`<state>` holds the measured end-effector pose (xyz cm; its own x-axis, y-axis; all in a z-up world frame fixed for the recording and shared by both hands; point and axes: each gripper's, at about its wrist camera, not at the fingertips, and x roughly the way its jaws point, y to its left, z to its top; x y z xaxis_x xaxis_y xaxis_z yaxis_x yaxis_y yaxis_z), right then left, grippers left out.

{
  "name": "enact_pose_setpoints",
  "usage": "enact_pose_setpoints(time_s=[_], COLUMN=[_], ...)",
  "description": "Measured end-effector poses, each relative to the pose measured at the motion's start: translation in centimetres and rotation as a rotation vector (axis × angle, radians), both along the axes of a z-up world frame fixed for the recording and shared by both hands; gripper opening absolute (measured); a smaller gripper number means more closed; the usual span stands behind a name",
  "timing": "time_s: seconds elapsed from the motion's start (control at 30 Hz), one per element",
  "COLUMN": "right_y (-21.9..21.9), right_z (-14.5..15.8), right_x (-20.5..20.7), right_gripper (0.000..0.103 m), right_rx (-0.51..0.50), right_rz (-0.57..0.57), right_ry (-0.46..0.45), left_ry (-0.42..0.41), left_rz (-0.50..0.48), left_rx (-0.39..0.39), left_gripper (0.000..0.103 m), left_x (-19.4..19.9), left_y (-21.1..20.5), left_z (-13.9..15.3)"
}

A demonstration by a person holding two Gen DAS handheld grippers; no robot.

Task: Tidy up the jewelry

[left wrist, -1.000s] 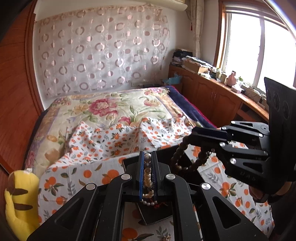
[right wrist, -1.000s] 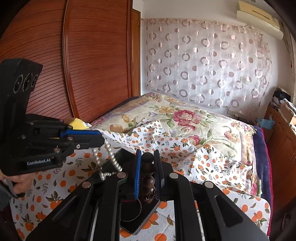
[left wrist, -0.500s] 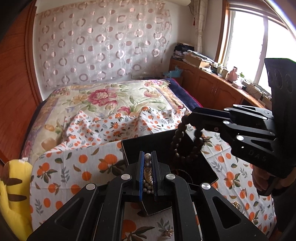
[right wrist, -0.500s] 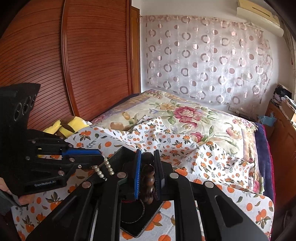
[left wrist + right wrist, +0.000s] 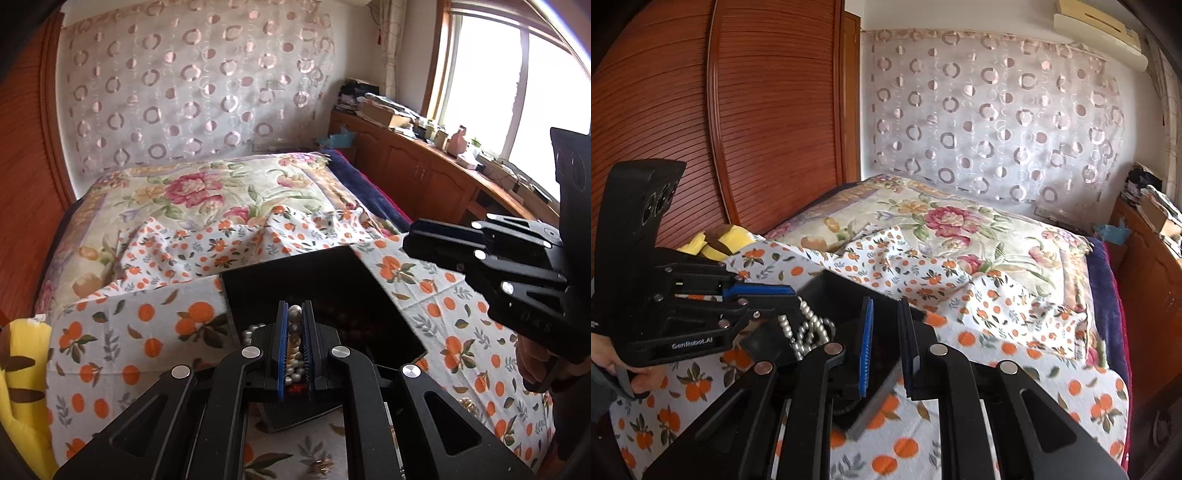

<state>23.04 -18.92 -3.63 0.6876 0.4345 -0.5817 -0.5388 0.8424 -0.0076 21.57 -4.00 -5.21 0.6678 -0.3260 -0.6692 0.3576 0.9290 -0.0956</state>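
A black jewelry tray (image 5: 317, 273) lies on the orange-print cloth on the bed; it also shows in the right wrist view (image 5: 827, 291). My left gripper (image 5: 294, 314) is shut on a pearl necklace (image 5: 293, 332), whose strand hangs down into the tray (image 5: 807, 328). A dark wooden bead bracelet (image 5: 351, 317) lies in the tray. My right gripper (image 5: 886, 314) is open and empty above the tray; in the left wrist view it (image 5: 417, 240) sits to the right of the tray.
The orange-print cloth (image 5: 147, 332) covers the near bed over a floral quilt (image 5: 207, 192). A yellow plush toy (image 5: 22, 369) lies at the left. Small gold jewelry pieces (image 5: 319, 467) lie on the cloth. Wooden cabinets (image 5: 424, 173) line the right wall.
My right gripper has opened and let the wooden bead bracelet drop into the tray. My left gripper has lowered the pearl necklace toward the tray.
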Motion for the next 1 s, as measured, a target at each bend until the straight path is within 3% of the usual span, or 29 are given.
enact_pose_setpoints(time_s=[0.5,0.87,1.0], right_y=[-4.7,-6.0,-5.9], right_z=[-2.6,-5.7,-7.1], right_x=[-4.9,-10.5,-13.0], right_gripper=[0.015,0.015,0.015], right_rx=[0.007,0.027,0.024], right_rz=[-0.083,-0.113,-0.12], right_ry=[0.045,0.126,0.146], left_ry=[-0.054,0.041,0.074], left_rz=[-0.059,-0.066,-0.058], left_rx=[0.007,0.016,0.017], left_gripper=[0.01,0.012,0.024], left_x=[-4.2,-9.6,-11.1], left_y=[-2.4,-1.8,-1.6], left_z=[2.0,-2.6,-4.1])
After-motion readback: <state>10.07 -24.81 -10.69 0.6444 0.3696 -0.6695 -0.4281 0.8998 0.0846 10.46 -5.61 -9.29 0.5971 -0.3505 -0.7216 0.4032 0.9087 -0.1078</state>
